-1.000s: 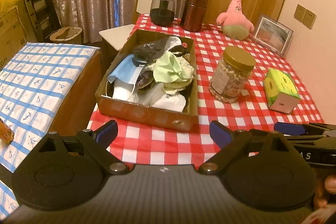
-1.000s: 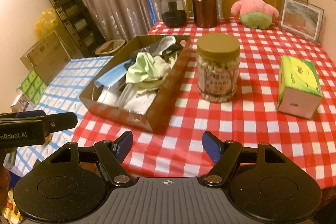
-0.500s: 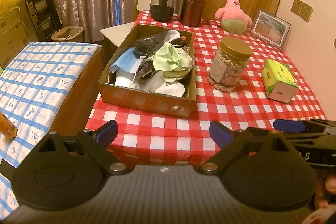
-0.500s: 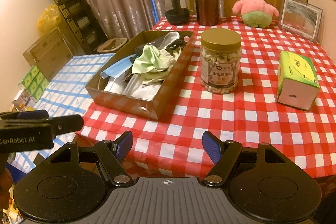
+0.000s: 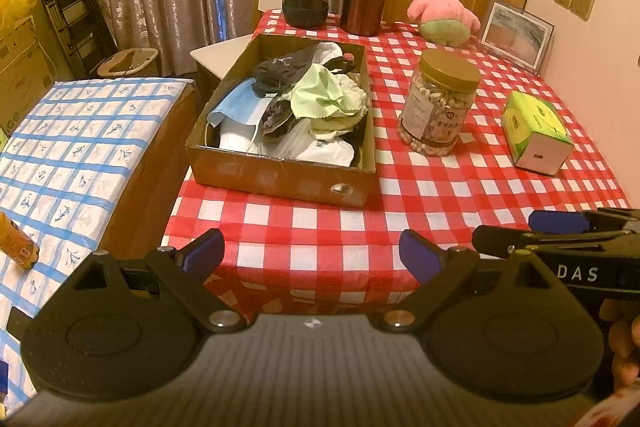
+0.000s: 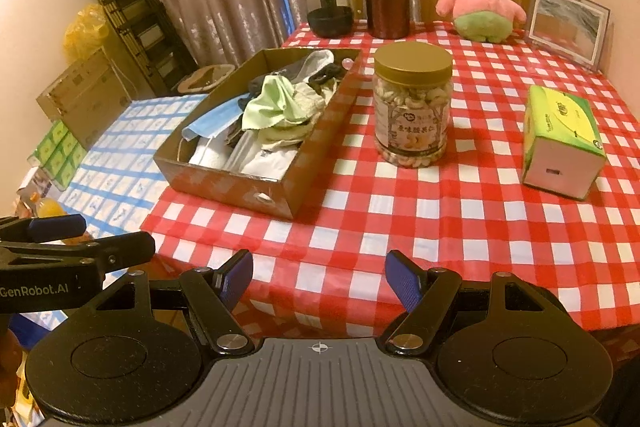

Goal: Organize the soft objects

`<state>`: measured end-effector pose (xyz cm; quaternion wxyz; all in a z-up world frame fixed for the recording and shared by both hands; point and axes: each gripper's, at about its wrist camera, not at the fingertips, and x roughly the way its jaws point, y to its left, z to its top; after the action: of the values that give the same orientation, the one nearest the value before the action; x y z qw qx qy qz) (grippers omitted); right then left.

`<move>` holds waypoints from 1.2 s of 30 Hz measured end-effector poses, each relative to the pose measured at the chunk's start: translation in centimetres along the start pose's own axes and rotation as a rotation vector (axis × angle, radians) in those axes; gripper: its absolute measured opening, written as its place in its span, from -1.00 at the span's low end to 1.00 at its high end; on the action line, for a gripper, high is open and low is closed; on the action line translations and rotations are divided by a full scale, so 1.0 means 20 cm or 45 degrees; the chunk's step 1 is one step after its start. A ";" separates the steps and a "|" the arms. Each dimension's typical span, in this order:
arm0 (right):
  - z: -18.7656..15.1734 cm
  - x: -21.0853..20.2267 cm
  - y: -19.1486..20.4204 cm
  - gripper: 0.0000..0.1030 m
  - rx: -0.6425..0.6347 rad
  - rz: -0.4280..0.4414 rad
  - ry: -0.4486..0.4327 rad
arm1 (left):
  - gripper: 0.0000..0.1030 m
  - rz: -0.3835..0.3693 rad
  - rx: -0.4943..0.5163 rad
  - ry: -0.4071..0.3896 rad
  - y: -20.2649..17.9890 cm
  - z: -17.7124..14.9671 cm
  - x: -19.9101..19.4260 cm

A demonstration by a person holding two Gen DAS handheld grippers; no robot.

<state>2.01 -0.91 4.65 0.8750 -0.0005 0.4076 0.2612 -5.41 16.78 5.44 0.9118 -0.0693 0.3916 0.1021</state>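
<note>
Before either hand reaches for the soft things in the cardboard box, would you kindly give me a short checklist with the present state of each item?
1. Left tongs open and holding nothing: ok.
2. Right tongs open and holding nothing: ok.
3. Cardboard box fully on the table, near its left edge: ok.
4. Light green cloth lies on top of the pile, uncovered and reachable: ok.
5. Straight path from the tongs to the box, only bare checked tablecloth between: ok.
6. Whether the green cloth is tangled with the blue face mask or the dark items beneath: cannot tell.
</note>
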 end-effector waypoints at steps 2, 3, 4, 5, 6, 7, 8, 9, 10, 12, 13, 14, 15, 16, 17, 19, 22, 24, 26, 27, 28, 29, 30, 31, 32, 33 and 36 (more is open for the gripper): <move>0.00 0.00 0.00 0.42 0.001 0.000 0.000 | 0.81 -0.001 0.000 0.004 0.00 0.00 0.00; 0.00 0.00 0.00 0.42 0.001 0.000 -0.001 | 0.81 0.002 0.002 0.005 0.00 0.00 0.00; 0.00 0.00 0.00 0.42 0.001 0.000 -0.002 | 0.81 0.005 0.003 0.006 0.00 0.00 0.01; 0.00 0.00 0.00 0.41 0.001 -0.001 -0.003 | 0.81 0.008 0.003 0.007 0.00 -0.01 0.01; 0.00 -0.01 0.00 0.42 0.000 -0.001 -0.003 | 0.81 0.009 0.001 0.009 0.00 -0.01 0.01; 0.00 -0.01 0.00 0.41 0.000 0.000 -0.001 | 0.81 0.009 -0.001 0.011 0.00 -0.01 0.01; 0.00 -0.01 0.00 0.41 0.000 0.000 0.000 | 0.81 0.012 -0.001 0.013 0.00 -0.01 0.01; 0.00 -0.01 0.00 0.41 -0.001 0.000 0.000 | 0.81 0.015 0.000 0.014 0.01 -0.01 0.02; 0.00 -0.01 0.00 0.41 -0.002 0.001 0.001 | 0.81 0.018 0.000 0.015 0.01 -0.02 0.02; 0.00 -0.01 0.01 0.41 -0.003 0.003 0.002 | 0.81 0.022 -0.004 0.020 0.01 -0.02 0.03; 0.00 -0.01 0.01 0.41 -0.003 0.002 0.002 | 0.81 0.023 -0.005 0.022 0.01 -0.02 0.03; 0.00 -0.01 0.01 0.41 -0.004 0.002 0.001 | 0.81 0.023 -0.006 0.023 0.01 -0.02 0.03; 0.00 -0.01 0.01 0.41 -0.003 0.002 0.002 | 0.81 0.024 -0.006 0.025 0.01 -0.02 0.03; 0.00 -0.01 0.01 0.41 -0.003 0.003 0.002 | 0.81 0.024 -0.007 0.025 0.01 -0.02 0.04; 0.00 -0.01 0.01 0.41 -0.003 0.003 0.002 | 0.81 0.022 -0.008 0.022 0.01 -0.02 0.04; 0.00 -0.01 0.01 0.42 -0.002 0.004 0.004 | 0.81 0.025 -0.008 0.021 0.01 -0.02 0.04; 0.00 -0.01 0.01 0.41 -0.001 0.004 0.005 | 0.81 0.027 -0.005 0.025 0.02 -0.03 0.05; 0.00 -0.01 0.01 0.41 -0.001 0.003 0.004 | 0.81 0.030 -0.006 0.026 0.02 -0.03 0.05; 0.00 -0.01 0.01 0.41 -0.002 0.003 0.004 | 0.81 0.039 -0.003 0.026 0.01 -0.03 0.05; 0.00 -0.01 0.01 0.41 -0.001 0.004 0.004 | 0.81 0.039 -0.004 0.025 0.02 -0.03 0.05; 0.00 -0.01 0.01 0.41 -0.001 0.004 0.004 | 0.81 0.036 -0.005 0.025 0.02 -0.03 0.05; 0.00 -0.01 0.01 0.41 -0.002 0.004 0.004 | 0.81 0.034 -0.007 0.027 0.02 -0.03 0.05; 0.00 -0.01 0.01 0.41 -0.002 0.004 0.004 | 0.81 0.034 -0.007 0.027 0.02 -0.03 0.05; 0.00 -0.01 0.01 0.41 -0.002 0.004 0.004 | 0.81 0.035 -0.006 0.026 0.02 -0.03 0.05; 0.00 -0.01 0.01 0.41 -0.002 0.004 0.004 | 0.81 0.035 -0.005 0.025 0.02 -0.03 0.05; 0.00 -0.01 0.01 0.41 -0.002 0.004 0.004 | 0.81 0.033 -0.005 0.025 0.02 -0.03 0.05; 0.00 -0.01 0.01 0.41 -0.001 0.004 0.004 | 0.81 0.030 -0.006 0.026 0.02 -0.03 0.05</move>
<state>1.78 -0.88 4.81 0.8739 -0.0008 0.4089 0.2627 -5.18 17.11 4.22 0.9064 -0.0679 0.4013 0.1130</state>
